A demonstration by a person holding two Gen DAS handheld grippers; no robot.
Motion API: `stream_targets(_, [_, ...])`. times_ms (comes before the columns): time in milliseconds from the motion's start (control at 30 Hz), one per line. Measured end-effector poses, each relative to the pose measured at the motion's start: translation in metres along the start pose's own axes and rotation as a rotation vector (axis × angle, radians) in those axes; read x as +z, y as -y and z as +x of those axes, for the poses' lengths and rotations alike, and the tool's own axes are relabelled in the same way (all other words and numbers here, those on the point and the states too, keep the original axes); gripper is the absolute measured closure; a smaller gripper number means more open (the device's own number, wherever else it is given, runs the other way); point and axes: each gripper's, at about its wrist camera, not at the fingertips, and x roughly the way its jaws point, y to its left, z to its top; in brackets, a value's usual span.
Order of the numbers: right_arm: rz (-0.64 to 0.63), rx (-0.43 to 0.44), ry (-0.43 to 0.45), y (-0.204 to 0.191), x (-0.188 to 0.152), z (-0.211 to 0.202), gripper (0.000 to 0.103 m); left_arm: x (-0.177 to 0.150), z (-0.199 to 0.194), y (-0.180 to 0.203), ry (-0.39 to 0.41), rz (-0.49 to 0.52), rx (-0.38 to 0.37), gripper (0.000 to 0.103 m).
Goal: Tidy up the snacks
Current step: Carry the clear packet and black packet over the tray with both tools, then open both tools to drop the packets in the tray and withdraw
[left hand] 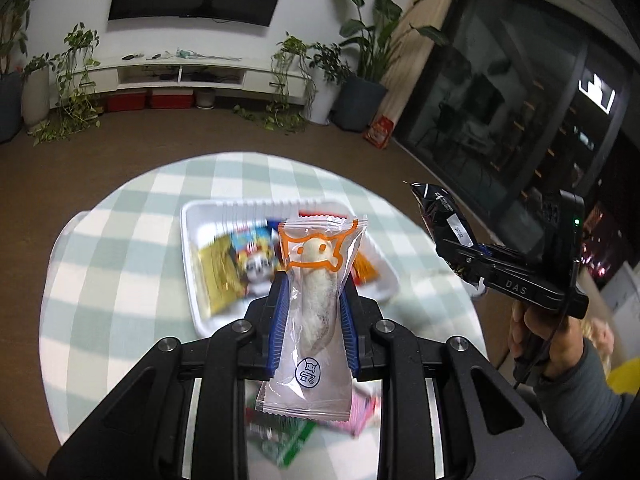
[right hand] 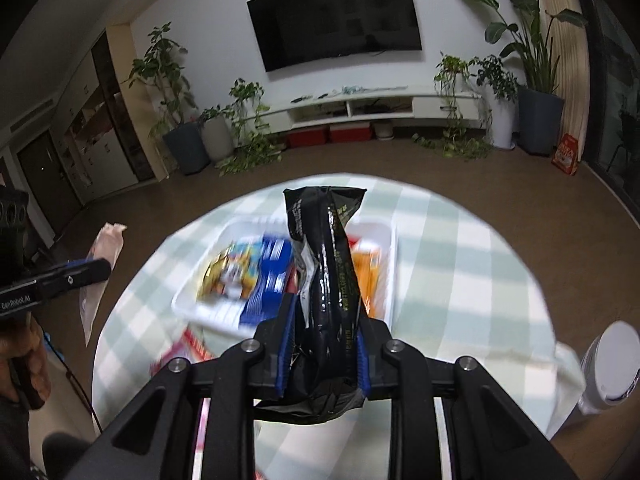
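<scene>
My left gripper [left hand: 314, 298] is shut on a clear snack packet with an orange cartoon face [left hand: 316, 280], held upright above the round checked table [left hand: 120, 240]. My right gripper [right hand: 325, 320] is shut on a black snack packet [right hand: 328, 272], also held upright above the table. Both hover near the front edge of a white tray [left hand: 192, 248], which also shows in the right wrist view [right hand: 390, 280]. It holds several colourful snack packets. The right gripper with its black packet [left hand: 440, 216] shows at the right in the left wrist view. The left gripper with its clear packet [right hand: 100, 268] shows at the left in the right wrist view.
Loose snack packets lie on the table under the grippers: a green one [left hand: 288, 444], a pink one [left hand: 360, 412] and a red one [right hand: 192, 350]. A white cylinder [right hand: 612, 368] stands off the table's right edge. Potted plants and a TV cabinet line the far wall.
</scene>
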Motion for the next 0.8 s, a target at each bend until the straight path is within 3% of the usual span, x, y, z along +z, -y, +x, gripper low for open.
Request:
stream_targets(133, [0.011,-0.012,-0.007,0.003,0.023,0.023,0.076,0.031,0.02,-0.016,0.015,-0.053,-0.004,0.081])
stream_targets(300, [0.023,-0.042,-0.06,0.007,0.023,0.065,0.076,0.048,0.066,-0.031,-0.013,-0.085,0.017,0.081])
stream_targets(567, [0.038,-0.085,-0.16,0.012,0.001,0.119,0.076,0.032,0.14,-0.052,-0.091,-0.117,0.058,0.081])
stream_targets(800, [0.042,-0.11,-0.2,0.019,-0.009,0.135,0.075,0.02,0.168,-0.052,-0.123,-0.091,0.083,0.08])
